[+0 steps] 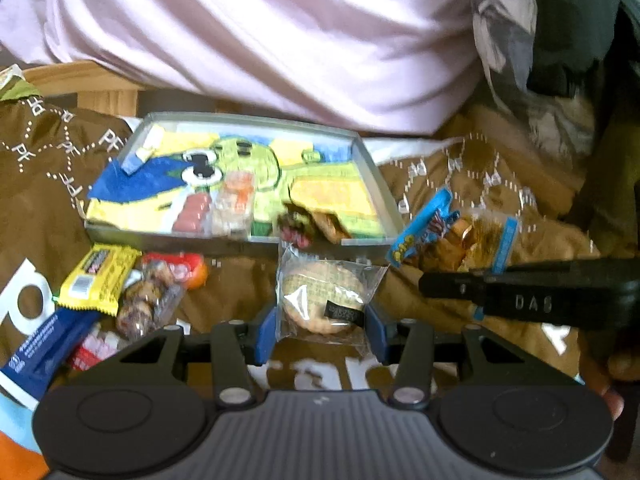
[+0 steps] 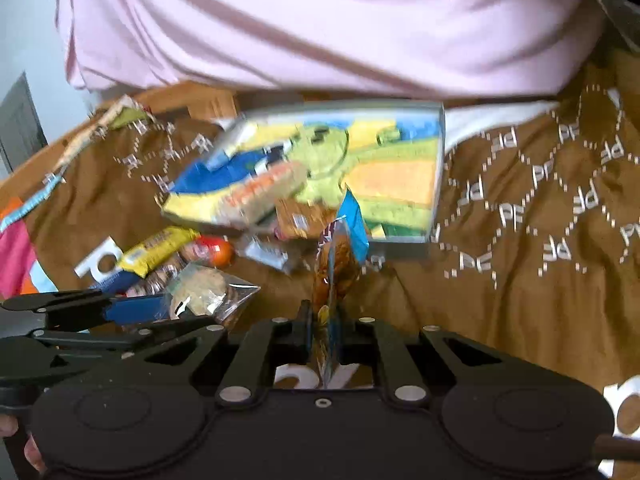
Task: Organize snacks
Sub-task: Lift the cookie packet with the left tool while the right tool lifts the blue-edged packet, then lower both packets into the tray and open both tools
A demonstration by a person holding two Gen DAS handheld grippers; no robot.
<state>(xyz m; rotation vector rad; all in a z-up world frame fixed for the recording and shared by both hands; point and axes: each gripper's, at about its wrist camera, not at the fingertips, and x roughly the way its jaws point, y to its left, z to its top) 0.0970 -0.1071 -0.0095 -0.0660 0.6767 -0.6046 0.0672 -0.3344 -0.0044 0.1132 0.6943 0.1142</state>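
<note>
The left tool (image 1: 322,330) grips a clear-wrapped round cookie (image 1: 320,298) at 6 o'clock of the tray (image 1: 370,160). The right tool (image 2: 325,320) is clenched on a blue snack bag (image 2: 340,256), held edge-on near the tray's 6 o'clock wall. More snacks lie on the brown cloth (image 2: 520,280) at the tray's 8 o'clock.

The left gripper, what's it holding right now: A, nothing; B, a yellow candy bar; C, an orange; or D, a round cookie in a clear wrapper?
D: the left gripper has its blue pads on either side of the round cookie in a clear wrapper, while the yellow candy bar lies on the brown cloth off to the side.
</note>
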